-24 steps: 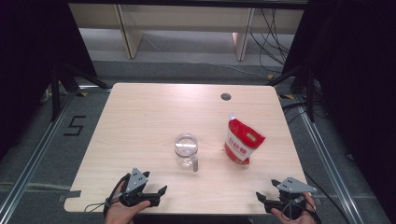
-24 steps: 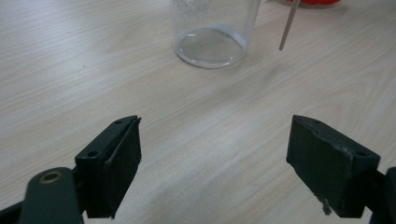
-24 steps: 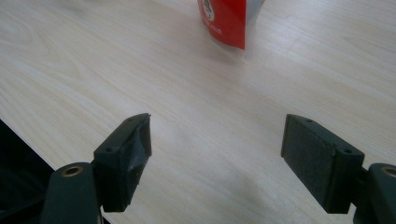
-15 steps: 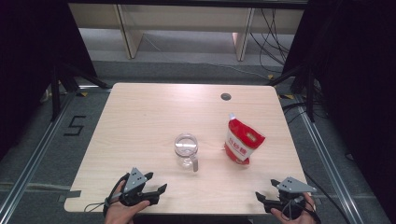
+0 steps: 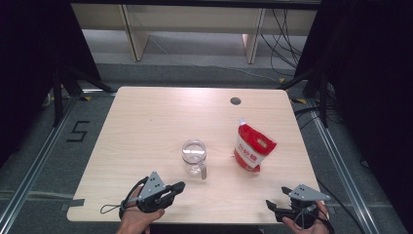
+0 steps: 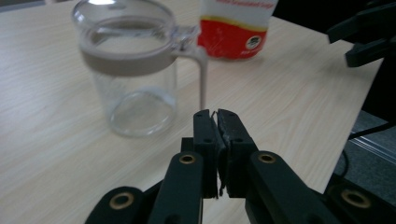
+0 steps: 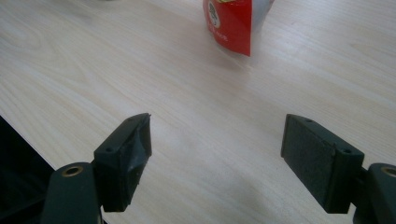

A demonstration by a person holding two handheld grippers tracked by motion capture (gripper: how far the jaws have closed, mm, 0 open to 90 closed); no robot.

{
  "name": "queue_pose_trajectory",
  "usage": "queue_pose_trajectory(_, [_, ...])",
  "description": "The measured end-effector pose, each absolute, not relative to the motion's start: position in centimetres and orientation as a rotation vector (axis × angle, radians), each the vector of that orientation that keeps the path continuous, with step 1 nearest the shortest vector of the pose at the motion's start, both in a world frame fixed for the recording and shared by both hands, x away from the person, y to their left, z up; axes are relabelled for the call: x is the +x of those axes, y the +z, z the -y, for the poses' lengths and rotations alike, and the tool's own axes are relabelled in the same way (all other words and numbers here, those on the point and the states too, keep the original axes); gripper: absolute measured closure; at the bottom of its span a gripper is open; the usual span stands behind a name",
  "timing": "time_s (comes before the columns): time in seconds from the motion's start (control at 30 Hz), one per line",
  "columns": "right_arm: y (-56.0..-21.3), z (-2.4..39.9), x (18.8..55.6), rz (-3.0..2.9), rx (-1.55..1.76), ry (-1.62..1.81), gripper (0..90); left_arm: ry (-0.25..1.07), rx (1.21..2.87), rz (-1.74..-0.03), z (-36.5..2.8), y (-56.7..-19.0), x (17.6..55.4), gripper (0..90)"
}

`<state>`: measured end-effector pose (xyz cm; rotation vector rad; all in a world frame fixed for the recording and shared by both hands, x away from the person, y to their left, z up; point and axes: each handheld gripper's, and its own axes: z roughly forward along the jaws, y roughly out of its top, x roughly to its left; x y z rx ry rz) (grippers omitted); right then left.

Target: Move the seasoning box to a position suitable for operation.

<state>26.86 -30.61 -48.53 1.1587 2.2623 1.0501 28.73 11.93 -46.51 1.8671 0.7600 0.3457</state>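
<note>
A clear plastic mug [image 5: 195, 156] with a handle stands upright near the middle of the wooden table [image 5: 146, 122]. To its right stands a red and white pouch [image 5: 253, 146]. My left gripper [image 5: 181, 185] rests at the front edge, shut with nothing in it, its tips pointing at the mug's handle. In the left gripper view the shut left gripper [image 6: 215, 116] sits just short of the mug [image 6: 135, 70], with the pouch [image 6: 233, 28] behind. My right gripper [image 5: 270, 204] lies at the front right, open and empty. The right gripper [image 7: 217, 140] faces the pouch [image 7: 233, 23] from a distance.
A dark round cable hole [image 5: 235, 101] sits near the table's far edge. Black curtains and stand legs flank the table on both sides. A shelf unit stands behind it. The other gripper [image 6: 369, 32] appears at the upper right of the left gripper view.
My left gripper has shifted a little to the right and forward, closer to the mug. The right gripper, mug and pouch have stayed put.
</note>
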Motion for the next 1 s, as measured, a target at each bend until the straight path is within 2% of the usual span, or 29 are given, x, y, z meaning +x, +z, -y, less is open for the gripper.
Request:
queue_pose_trajectory(0.03, [-48.5, 30.5, 26.8, -2.274, 1.182, 1.054, 25.3, 0.350, 1.874, -0.722, -11.7, -46.1, 29.2, 88.4])
queue_pose_trajectory(0.33, [-48.5, 30.3, 26.9, -2.282, 1.144, 1.062, 25.6, 0.345, 1.834, -0.727, -10.0, -44.3, 31.9, 89.2])
queue_pose_trajectory(0.63, [-48.6, 30.1, 26.9, -2.295, 1.144, 1.061, 25.7, 0.298, 1.837, -0.752, -8.2, -44.0, 34.1, 89.2])
queue_pose_trajectory(1.0, [-48.7, 29.9, 27.0, -2.315, 1.115, 1.057, 25.8, 0.318, 1.869, -0.738, -6.4, -43.6, 35.6, 89.2])
